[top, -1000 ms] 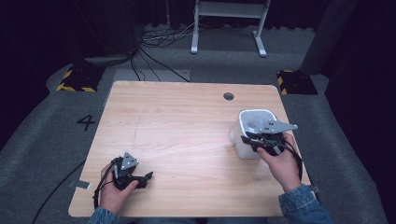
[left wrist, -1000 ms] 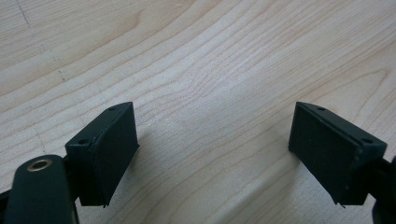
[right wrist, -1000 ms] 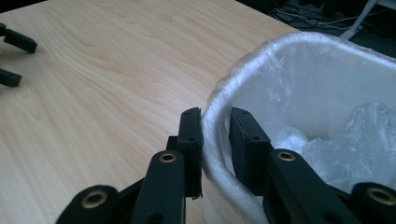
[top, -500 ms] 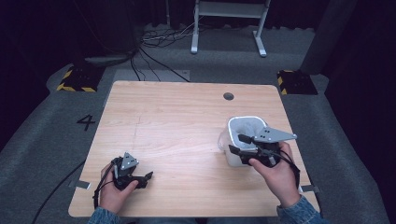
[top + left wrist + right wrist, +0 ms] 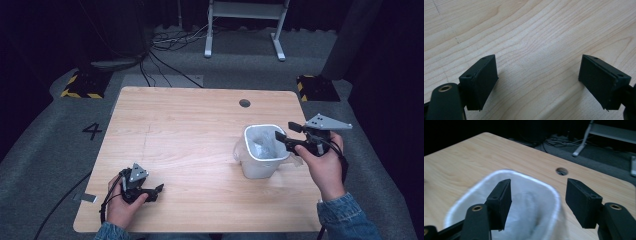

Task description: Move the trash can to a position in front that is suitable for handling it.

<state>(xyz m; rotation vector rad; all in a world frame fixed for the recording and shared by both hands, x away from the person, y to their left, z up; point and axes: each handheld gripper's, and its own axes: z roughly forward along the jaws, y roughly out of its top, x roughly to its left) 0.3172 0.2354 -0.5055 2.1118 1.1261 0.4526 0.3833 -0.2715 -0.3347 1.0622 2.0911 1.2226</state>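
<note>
The white plastic container (image 5: 260,152) stands upright on the tabletop (image 5: 190,130), a little to the near side of the round cable hole (image 5: 244,103). The right gripper (image 5: 289,136) hovers over the container's right rim with jaws wide and nothing between them, while the left gripper (image 5: 159,189) rests far to the container's left, low over bare wood, also spread wide and empty. To take the container cleanly, I would lower the right gripper so one jaw goes inside the wall and one outside, then close squarely on the rim without tipping it.
</note>
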